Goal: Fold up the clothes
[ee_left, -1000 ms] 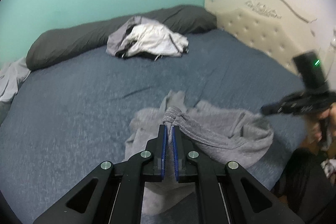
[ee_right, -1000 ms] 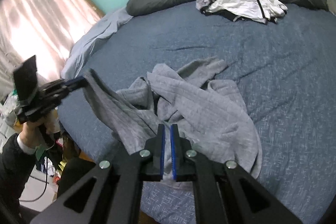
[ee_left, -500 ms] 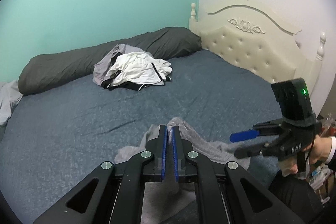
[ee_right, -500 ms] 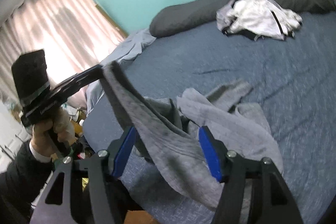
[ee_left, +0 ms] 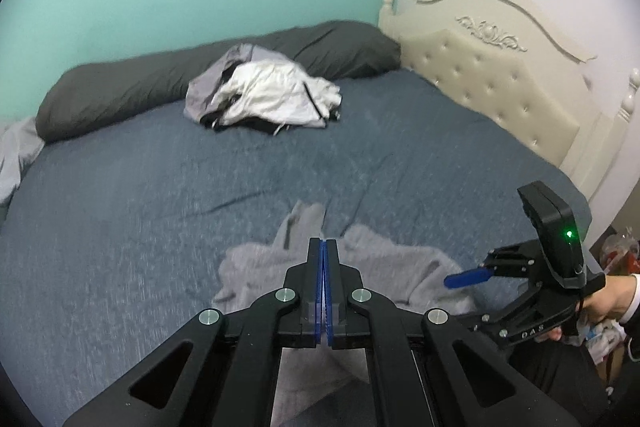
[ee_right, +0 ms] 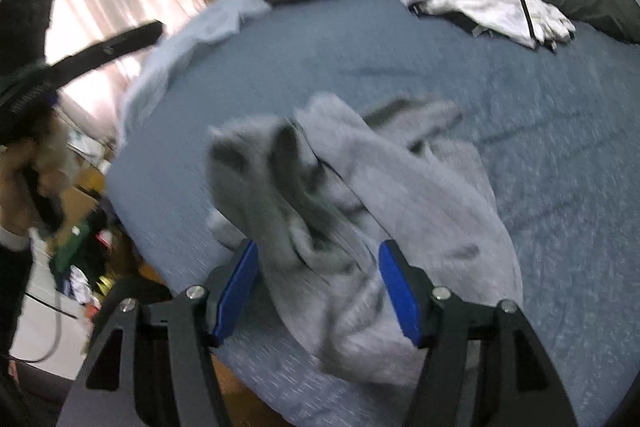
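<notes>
A crumpled grey garment (ee_right: 404,211) lies near the front edge of the bed (ee_left: 120,211), on its blue cover. The left gripper (ee_left: 324,247) has its fingers pressed fully together with nothing between them, above the cloth. The right gripper (ee_right: 318,275) has its fingers spread wide, a fold of the garment between them but not pinched. A white and grey clothes pile (ee_left: 264,95) sits by the dark bolster pillow (ee_left: 120,87).

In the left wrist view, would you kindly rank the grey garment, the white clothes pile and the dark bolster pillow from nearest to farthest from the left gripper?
From the left gripper:
1. Grey garment, directly under its fingertips.
2. White clothes pile, mid-bed, ahead.
3. Dark bolster pillow, along the teal wall behind the pile.
</notes>
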The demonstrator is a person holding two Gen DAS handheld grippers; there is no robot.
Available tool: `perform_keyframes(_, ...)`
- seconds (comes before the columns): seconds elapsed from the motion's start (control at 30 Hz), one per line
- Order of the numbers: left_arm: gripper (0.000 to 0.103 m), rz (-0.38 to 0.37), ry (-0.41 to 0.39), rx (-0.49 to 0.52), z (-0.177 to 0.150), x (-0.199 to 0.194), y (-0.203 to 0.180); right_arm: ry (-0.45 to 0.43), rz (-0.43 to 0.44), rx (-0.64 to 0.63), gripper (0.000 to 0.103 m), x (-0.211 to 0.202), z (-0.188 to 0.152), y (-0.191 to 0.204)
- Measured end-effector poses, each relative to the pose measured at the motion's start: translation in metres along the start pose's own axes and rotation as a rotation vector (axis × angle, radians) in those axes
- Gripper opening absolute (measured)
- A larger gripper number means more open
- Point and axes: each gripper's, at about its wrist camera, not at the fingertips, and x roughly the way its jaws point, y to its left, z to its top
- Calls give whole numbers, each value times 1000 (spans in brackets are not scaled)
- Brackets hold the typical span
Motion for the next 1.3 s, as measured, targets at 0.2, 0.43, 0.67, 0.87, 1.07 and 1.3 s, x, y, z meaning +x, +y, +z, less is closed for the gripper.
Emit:
perform_keyframes(0.2, 0, 1, 48, -43, -24, 7, 18, 26, -37, -2, 64, 12, -4, -8)
perform_keyframes(0.43, 0, 23, 68, -100, -41, 6, 48, -21, 19, -7, 64, 12, 21, -1)
perform_keyframes(0.67, 0, 52, 85, -161, -49, 10, 80, -78, 61, -89, 64, 17, 51, 30)
perform_keyframes(0.87, 0, 54, 81, -204, -56, 14, 98, -72, 29, -225, 64, 35, 71, 61)
perform_keyframes(1.07, 0, 64, 89, -235, -64, 15, 115, -9, -41, -364, 63, 64, 77, 78)
perform_keyframes(1.3, 0, 71, 91, -258, -70, 13, 126, 14, -68, -359, 16, 74, 76, 68)
